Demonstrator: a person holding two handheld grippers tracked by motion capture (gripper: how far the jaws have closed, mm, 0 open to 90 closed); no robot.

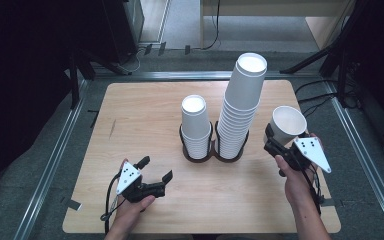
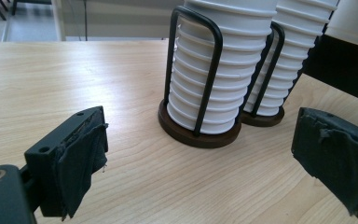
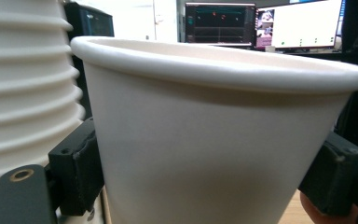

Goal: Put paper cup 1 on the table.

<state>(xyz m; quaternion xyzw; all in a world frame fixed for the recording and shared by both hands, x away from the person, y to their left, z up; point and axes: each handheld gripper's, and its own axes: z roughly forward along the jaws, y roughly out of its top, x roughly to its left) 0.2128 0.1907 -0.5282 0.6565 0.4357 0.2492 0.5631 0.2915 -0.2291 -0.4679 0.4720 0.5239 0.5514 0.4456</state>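
Two stacks of white paper cups stand in black wire holders on round brown bases at the table's middle: a short stack [image 1: 196,125] [image 2: 214,79] and, to its right, a tall stack [image 1: 241,105] [image 2: 289,70] [image 3: 23,93]. My right gripper [image 1: 285,137] [image 3: 209,163] is shut on a single white cup [image 1: 287,122] [image 3: 214,140], mouth up and slightly tilted, just right of the tall stack. Low over the table's front left, my left gripper [image 1: 156,168] [image 2: 205,135] is open with nothing between its pads and points at the short stack's base.
The wooden table [image 1: 145,110] sits inside a metal rail frame [image 1: 55,155]. Behind it are dark stands and cables on the floor. Monitors [image 3: 298,23] glow beyond the held cup in the right gripper view. Bare wood lies left of the stacks.
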